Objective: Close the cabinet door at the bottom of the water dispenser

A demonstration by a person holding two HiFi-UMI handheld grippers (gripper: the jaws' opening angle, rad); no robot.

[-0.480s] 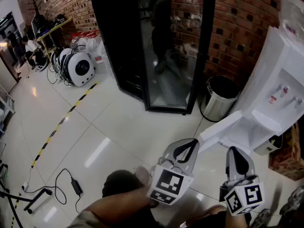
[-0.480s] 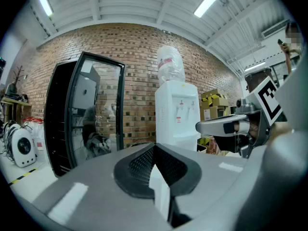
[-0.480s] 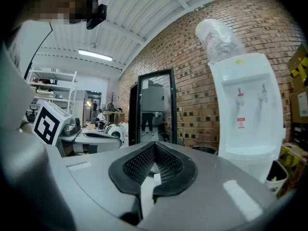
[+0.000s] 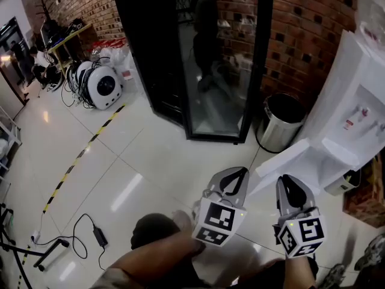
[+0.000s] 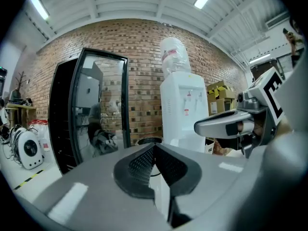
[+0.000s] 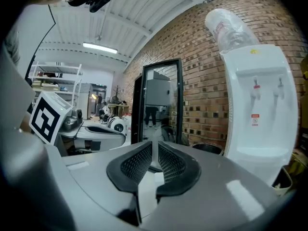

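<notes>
Open tiled floor [image 4: 150, 155] spreads at left. Both grippers are empty: the left hand-held gripper [image 4: 239, 174] has its jaws touching, the right hand-held gripper [image 4: 286, 180] shows a slim gap. One cabinet door [image 4: 287, 159] juts open from the single water dispenser [image 4: 352, 101] at far right.

Room with a brick wall [image 4: 301, 41]
A silver bin [image 4: 278, 130] stands beside a tall black glass case [image 4: 213, 71].
</notes>
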